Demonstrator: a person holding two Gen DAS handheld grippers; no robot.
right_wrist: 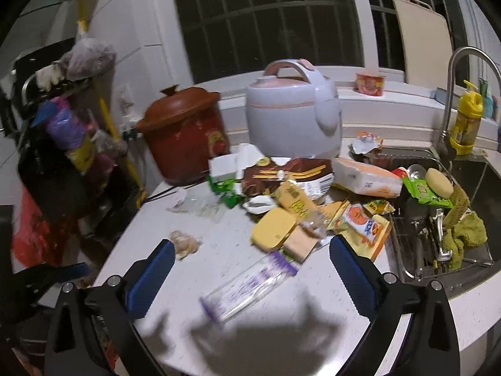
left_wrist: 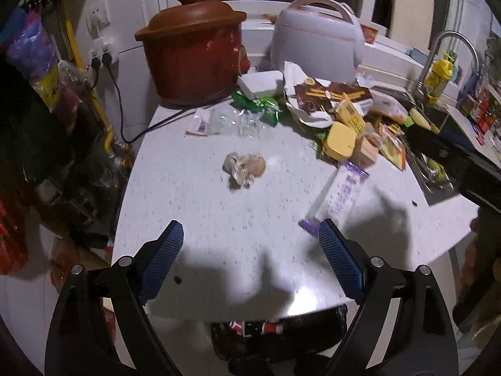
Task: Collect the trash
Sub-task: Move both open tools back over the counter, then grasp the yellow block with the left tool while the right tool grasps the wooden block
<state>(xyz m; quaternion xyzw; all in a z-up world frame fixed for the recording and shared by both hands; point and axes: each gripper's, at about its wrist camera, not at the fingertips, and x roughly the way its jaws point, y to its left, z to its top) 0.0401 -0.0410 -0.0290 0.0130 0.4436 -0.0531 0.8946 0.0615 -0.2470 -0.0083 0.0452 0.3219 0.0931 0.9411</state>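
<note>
Trash litters a white counter (left_wrist: pixel 203 219). A clear wrapper with purple print (left_wrist: pixel 338 194) (right_wrist: pixel 247 282) lies nearest, and pale crumpled peelings (left_wrist: pixel 244 167) (right_wrist: pixel 184 241) lie mid-counter. Behind them are a yellow lid (left_wrist: pixel 339 141) (right_wrist: pixel 274 227), a torn brown snack box (left_wrist: pixel 332 94) (right_wrist: pixel 291 175), green wrappers (left_wrist: pixel 260 103) (right_wrist: pixel 227 189) and clear plastic (left_wrist: pixel 231 122). My left gripper (left_wrist: pixel 250 228) hangs open over the counter's near edge, holding nothing. My right gripper (right_wrist: pixel 252 244) is open above the purple wrapper without touching it. A black bag (left_wrist: pixel 281 335) with trash in it sits below the counter edge.
A red clay pot (left_wrist: pixel 194 53) and a white rice cooker (left_wrist: pixel 316 31) stand at the back, with a black cord (left_wrist: pixel 125 125) trailing left. To the right, a sink (right_wrist: pixel 476 169) holds a dish rack (right_wrist: pixel 438 250), cloths and utensils. Bags and a mop crowd the left side.
</note>
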